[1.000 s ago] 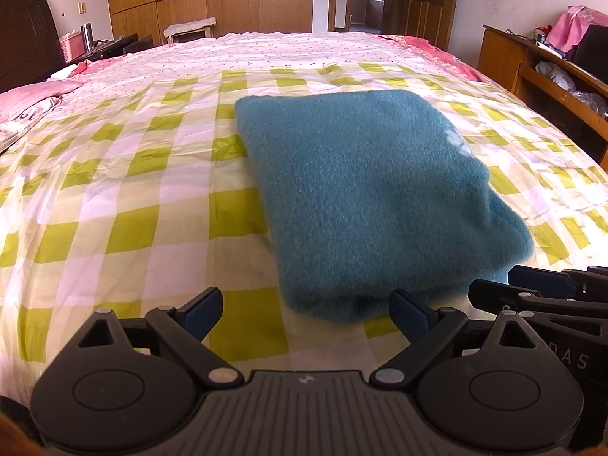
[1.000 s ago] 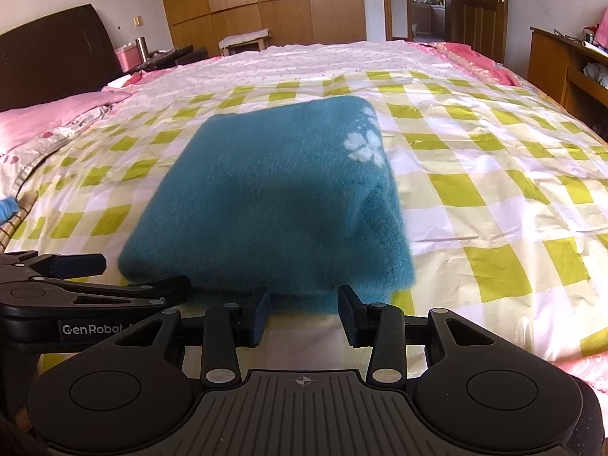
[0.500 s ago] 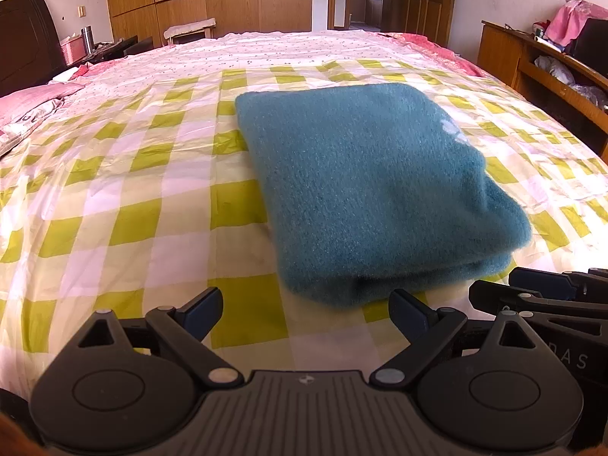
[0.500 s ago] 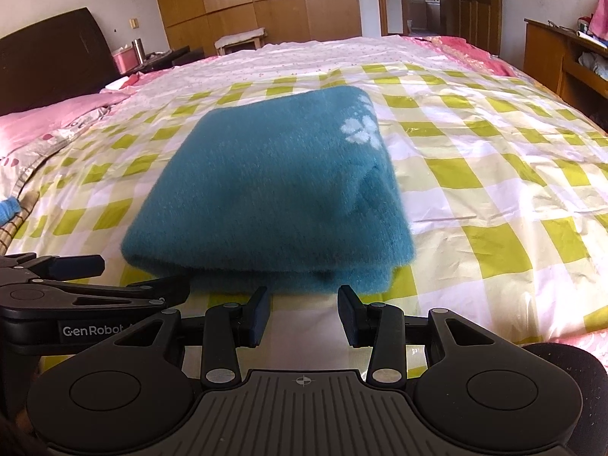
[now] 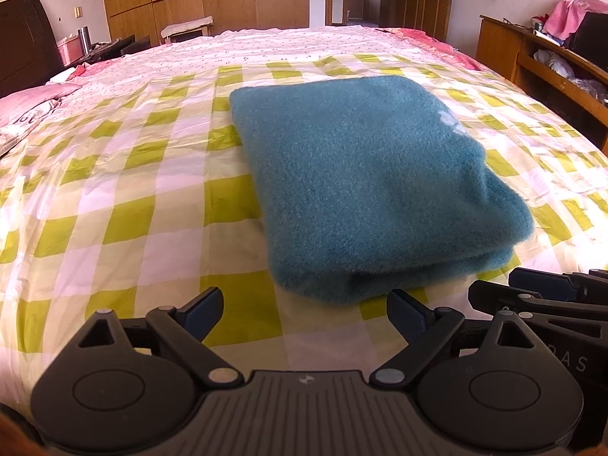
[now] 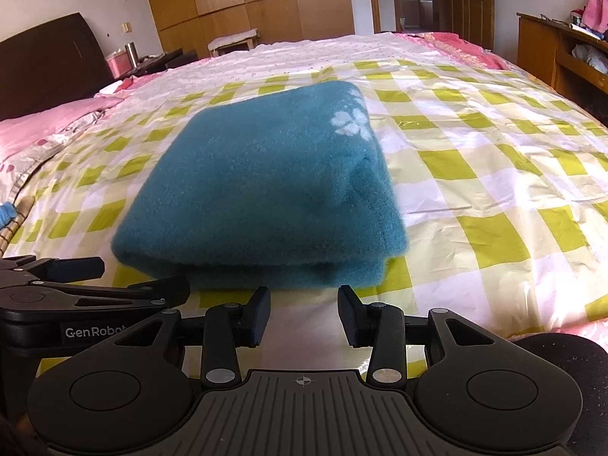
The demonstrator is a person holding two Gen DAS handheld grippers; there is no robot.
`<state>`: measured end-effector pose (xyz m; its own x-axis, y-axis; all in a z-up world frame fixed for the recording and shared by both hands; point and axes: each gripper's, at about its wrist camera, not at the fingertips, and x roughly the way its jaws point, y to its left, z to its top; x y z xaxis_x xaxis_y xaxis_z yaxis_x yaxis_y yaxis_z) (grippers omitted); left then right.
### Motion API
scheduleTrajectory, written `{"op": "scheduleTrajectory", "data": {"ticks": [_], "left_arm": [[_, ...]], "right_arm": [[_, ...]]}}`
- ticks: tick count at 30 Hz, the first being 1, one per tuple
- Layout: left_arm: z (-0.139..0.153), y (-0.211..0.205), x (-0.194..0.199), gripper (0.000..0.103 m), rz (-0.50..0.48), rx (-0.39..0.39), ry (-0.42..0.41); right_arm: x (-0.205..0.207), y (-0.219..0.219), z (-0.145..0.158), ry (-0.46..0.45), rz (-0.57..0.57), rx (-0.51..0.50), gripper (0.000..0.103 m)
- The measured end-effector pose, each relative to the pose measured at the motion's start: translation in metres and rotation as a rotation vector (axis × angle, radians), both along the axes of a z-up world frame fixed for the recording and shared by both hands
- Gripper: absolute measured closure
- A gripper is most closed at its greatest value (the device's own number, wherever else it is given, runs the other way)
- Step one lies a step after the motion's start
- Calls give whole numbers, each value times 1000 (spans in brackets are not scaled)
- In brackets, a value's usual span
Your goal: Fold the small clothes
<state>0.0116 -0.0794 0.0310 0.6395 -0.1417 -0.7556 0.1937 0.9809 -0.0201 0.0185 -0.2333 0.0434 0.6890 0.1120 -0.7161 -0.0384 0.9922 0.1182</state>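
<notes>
Teal fleece garment lies folded into a thick rectangle on the green-and-white checked bedsheet, with a white flower print near its far right corner. Its near folded edge faces both tools. The left gripper sits just short of that edge with its jaws spread wide and nothing between them. The right gripper is also just short of the edge, jaws partly apart and empty, touching no cloth. Each gripper shows at the side of the other's view. A wooden wardrobe stands beyond the bed
</notes>
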Motion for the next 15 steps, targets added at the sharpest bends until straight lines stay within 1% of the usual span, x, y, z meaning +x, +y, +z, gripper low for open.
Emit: {"op": "scheduleTrajectory", "data": {"ticks": [4, 15], "left_arm": [[-2, 0, 1, 7, 3, 0, 6], [-2, 0, -1, 7, 14, 13, -9]], "right_arm": [[-1, 3, -1, -7, 2, -5, 64], [-1, 0, -3, -3, 0, 23, 64]]}}
